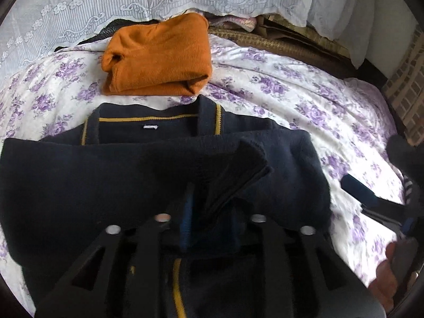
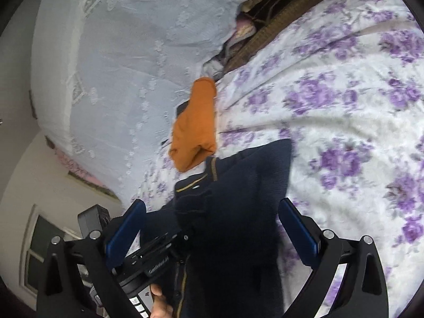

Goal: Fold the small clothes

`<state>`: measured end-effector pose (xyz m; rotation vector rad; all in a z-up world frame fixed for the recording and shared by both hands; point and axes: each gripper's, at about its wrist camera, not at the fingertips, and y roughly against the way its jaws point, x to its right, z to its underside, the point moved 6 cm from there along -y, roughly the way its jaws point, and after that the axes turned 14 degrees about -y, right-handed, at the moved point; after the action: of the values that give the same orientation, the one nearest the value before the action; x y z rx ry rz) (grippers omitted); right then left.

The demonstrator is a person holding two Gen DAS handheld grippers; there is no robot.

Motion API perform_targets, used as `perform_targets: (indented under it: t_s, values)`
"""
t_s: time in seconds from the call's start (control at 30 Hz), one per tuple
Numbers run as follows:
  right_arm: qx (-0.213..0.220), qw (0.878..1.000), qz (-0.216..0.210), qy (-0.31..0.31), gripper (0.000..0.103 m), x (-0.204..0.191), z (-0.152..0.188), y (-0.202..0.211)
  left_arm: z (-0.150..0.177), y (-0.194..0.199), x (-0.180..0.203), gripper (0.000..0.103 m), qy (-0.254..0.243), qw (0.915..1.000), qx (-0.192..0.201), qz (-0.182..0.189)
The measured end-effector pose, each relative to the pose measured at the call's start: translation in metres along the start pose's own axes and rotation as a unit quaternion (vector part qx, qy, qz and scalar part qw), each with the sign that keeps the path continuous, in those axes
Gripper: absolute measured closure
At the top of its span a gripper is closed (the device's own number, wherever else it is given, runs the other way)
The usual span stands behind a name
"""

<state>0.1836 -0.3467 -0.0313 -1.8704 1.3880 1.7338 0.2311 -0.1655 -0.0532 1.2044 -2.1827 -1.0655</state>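
Note:
A dark navy cardigan (image 1: 132,175) with mustard trim lies on the floral bed sheet (image 1: 304,100), its collar away from me. My left gripper (image 1: 209,212) is shut on a folded-over part of the navy cardigan and holds it above the garment's body. My right gripper (image 2: 212,222) is open, its blue pads (image 2: 299,228) wide apart, hovering at the cardigan's right side (image 2: 238,198); it also shows at the right edge of the left wrist view (image 1: 371,196). A folded orange garment (image 1: 159,55) lies beyond the collar.
A white lace curtain (image 1: 106,0) hangs behind the bed. A brown woven mat and bundled cloth (image 1: 278,42) lie at the bed's far edge. A brick-patterned surface (image 1: 408,90) is at the right.

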Motion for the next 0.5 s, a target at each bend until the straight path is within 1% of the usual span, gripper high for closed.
perform_targets:
  t_s: [0.03,0.07,0.1,0.13,0.23,0.3,0.37,0.4,0.43,0.47,0.5]
  values:
    - [-0.004,1.0,-0.009,0.007,0.003,-0.004,0.002,-0.001,0.002,0.007,-0.002,0.054,0.001,1.0,0.005,0.003]
    - [-0.009,1.0,-0.017,0.016,0.003,-0.009,0.006,-0.002,0.005,0.019,-0.006,0.038,0.003,0.9998,0.018,0.005]
    - [-0.012,0.999,-0.022,0.023,0.003,-0.014,0.008,-0.003,0.009,0.032,-0.011,0.03,0.002,0.9995,0.032,0.003]
    - [-0.015,0.999,-0.026,0.031,0.003,-0.018,0.011,-0.005,0.013,0.041,-0.017,0.028,0.0,0.9992,0.041,0.0]
    - [-0.033,0.998,-0.008,0.05,0.003,-0.023,0.021,-0.017,0.032,0.07,-0.045,0.021,0.003,0.9982,0.056,-0.021]
    - [-0.045,0.997,0.01,0.055,0.004,-0.023,0.028,-0.031,0.051,0.083,-0.074,0.016,0.009,0.9972,0.051,-0.054]
    - [-0.055,0.996,0.026,0.058,0.007,-0.024,0.033,-0.045,0.063,0.087,-0.102,0.016,0.024,0.9951,0.037,-0.088]
    - [-0.061,0.996,0.03,0.057,0.01,-0.024,0.035,-0.051,0.067,0.089,-0.117,0.016,0.04,0.9939,0.031,-0.098]
    - [-0.067,0.996,0.034,0.057,0.012,-0.024,0.037,-0.058,0.073,0.092,-0.139,0.016,0.073,0.9917,0.028,-0.102]
    - [-0.064,0.994,0.054,0.063,0.012,-0.024,0.039,-0.066,0.077,0.093,-0.153,0.016,0.1,0.9895,0.029,-0.101]
    - [-0.063,0.993,0.063,0.071,0.012,-0.026,0.04,-0.072,0.081,0.094,-0.169,0.016,0.132,0.9861,0.029,-0.097]
